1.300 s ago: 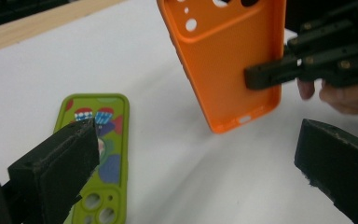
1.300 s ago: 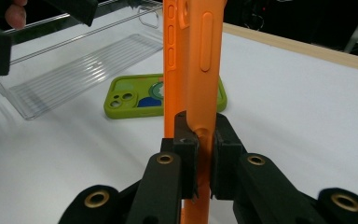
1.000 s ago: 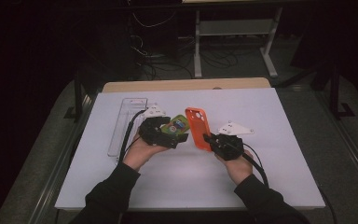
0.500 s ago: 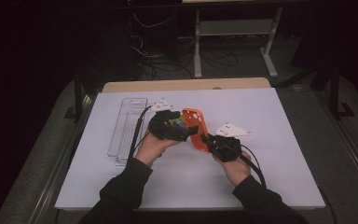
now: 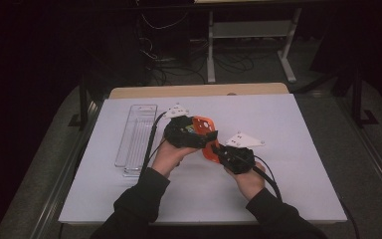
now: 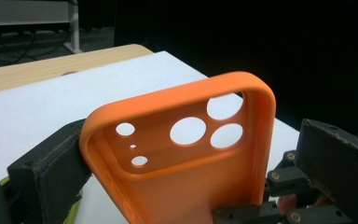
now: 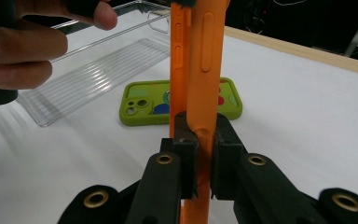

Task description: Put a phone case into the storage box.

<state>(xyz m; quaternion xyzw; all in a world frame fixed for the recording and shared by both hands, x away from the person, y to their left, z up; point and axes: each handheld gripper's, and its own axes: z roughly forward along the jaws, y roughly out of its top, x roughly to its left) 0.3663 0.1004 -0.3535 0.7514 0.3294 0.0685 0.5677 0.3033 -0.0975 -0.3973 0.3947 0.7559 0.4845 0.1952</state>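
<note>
The right claw (image 7: 199,154) is pinched on the lower edge of the orange phone case (image 7: 196,60), holding it upright above the bench (image 5: 288,124). Farther along, the left claw (image 6: 177,172) stands spread with the case's camera end between its jaws, one pad against the rim; it has not closed, so a handover looks half done. Beyond, a green phone case (image 7: 182,105) lies flat beside a clear plastic tray (image 5: 137,134).
</note>
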